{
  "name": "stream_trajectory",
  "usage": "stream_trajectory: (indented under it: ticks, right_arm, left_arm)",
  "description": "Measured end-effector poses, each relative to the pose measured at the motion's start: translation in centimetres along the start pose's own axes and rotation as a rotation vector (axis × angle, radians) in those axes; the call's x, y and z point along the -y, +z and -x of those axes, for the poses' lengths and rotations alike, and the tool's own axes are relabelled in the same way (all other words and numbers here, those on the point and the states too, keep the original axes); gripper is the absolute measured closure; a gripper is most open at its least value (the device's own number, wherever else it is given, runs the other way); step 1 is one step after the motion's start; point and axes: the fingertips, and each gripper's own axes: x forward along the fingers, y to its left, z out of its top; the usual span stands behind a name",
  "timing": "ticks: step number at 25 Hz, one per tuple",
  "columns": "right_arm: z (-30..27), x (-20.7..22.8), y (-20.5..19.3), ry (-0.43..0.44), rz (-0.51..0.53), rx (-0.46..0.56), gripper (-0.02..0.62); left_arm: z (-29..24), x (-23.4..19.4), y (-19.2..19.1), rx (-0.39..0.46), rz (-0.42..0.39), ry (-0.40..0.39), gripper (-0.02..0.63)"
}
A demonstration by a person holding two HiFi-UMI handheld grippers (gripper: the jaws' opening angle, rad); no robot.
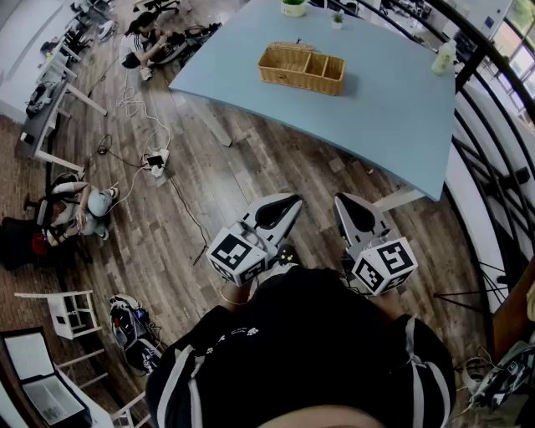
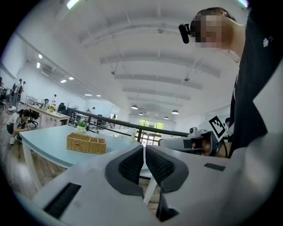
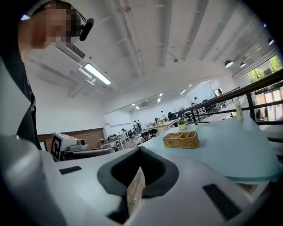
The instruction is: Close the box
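A wicker box [image 1: 301, 68] stands on the light blue table [image 1: 393, 109], its top open and its compartments showing. It also appears far off in the left gripper view [image 2: 86, 143] and the right gripper view [image 3: 180, 140]. Both grippers hang close to my body over the wooden floor, well short of the table. My left gripper [image 1: 280, 213] [image 2: 144, 148] is shut with nothing between its pads. Beside it, my right gripper [image 1: 355, 213] [image 3: 139, 149] has its pad tips together and is empty too.
A potted plant [image 1: 293, 7] and a bottle [image 1: 444, 58] stand on the table's far side. A dark railing [image 1: 493, 100] runs along the right. Cables and a power strip [image 1: 155, 160] lie on the floor at left, near a seated person [image 1: 84, 209].
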Motion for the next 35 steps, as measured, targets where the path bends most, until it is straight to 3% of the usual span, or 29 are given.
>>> stream_trajectory:
  ticks: [22, 35]
  right_arm:
    - [-4.9, -0.8, 0.4, -0.043, -0.022, 0.022, 0.594]
    - [-7.8, -3.3, 0.1, -0.067, 0.003, 0.025, 0.551]
  left_arm:
    - [1.6, -4.6, 0.4, 0.01, -0.027, -0.052, 0.581]
    - [4.8, -8.3, 0.2, -0.006, -0.026, -0.04, 0.58]
